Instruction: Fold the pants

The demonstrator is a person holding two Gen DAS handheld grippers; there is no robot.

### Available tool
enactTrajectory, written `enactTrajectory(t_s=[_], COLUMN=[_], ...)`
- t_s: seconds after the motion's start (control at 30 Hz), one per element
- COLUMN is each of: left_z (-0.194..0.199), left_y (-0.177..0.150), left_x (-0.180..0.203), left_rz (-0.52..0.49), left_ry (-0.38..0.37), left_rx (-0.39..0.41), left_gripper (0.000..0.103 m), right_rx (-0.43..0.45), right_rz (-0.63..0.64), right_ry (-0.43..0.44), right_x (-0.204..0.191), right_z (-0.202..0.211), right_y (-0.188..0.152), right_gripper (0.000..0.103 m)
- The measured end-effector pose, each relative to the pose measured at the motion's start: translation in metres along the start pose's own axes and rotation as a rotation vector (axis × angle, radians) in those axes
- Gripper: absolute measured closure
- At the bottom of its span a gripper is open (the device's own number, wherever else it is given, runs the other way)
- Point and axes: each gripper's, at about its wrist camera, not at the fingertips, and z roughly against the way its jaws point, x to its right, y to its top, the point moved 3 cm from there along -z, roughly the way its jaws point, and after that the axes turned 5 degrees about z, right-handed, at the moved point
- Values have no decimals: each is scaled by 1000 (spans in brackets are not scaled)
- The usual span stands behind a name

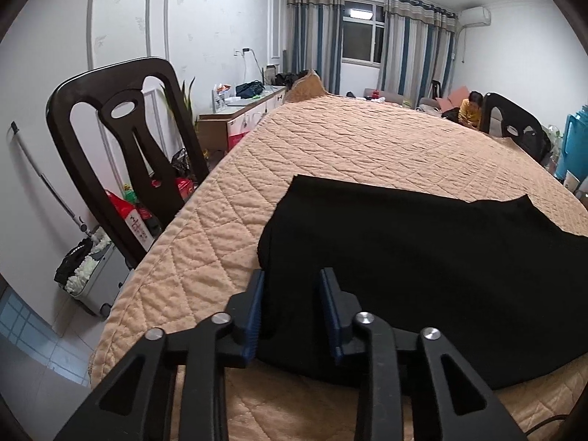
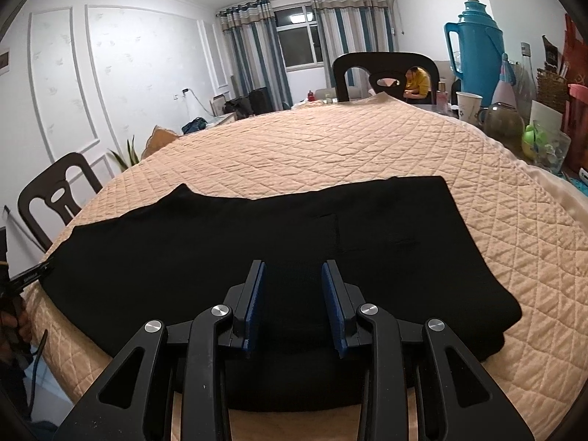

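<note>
Black pants [image 2: 257, 257] lie flat along the quilted tabletop's [image 2: 330, 147] near edge; left gripper [image 1: 292, 275] and right gripper [image 2: 294, 268] stand parted over the near hem, so best pinch both layers evenly before lifting.

The peach quilted table cover [image 2: 330, 154] lay bare beyond the flat black pants [image 2: 257, 242], while a blue plastic thermos [image 2: 474, 47], paper cup [image 2: 468, 104] and glass jars [image 2: 505, 121] crowded its right edge, and dark wooden chairs [image 1: 121, 147] bounded the left and far sides.
</note>
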Motion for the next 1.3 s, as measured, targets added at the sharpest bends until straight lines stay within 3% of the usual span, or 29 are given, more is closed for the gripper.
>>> enactTrajectory(t_s=[0.37, 0.63, 0.8, 1.0, 1.17, 1.3], left_z=[1, 4, 10, 24, 33, 38], left_y=[-1, 2, 8, 21, 33, 35], left_x=[6, 0, -3, 14, 49, 104], left_rz=[-24, 34, 111, 131, 104, 26], left_ry=[9, -36, -143, -293, -406, -518], left_rx=[-4, -14, -23, -13, -6, -25], left_gripper=[87, 92, 96, 96, 96, 96], right_rx=[-1, -7, -8, -7, -7, 0], right_rz=[8, 11, 5, 11, 11, 8], right_ry=[20, 30, 36, 59, 71, 83], right_x=[-8, -11, -11, -18, -21, -22], right_z=[-1, -3, -4, -6, -6, -4], right_y=[2, 2, 2, -1, -2, -2], right_gripper=[71, 71, 71, 71, 71, 71])
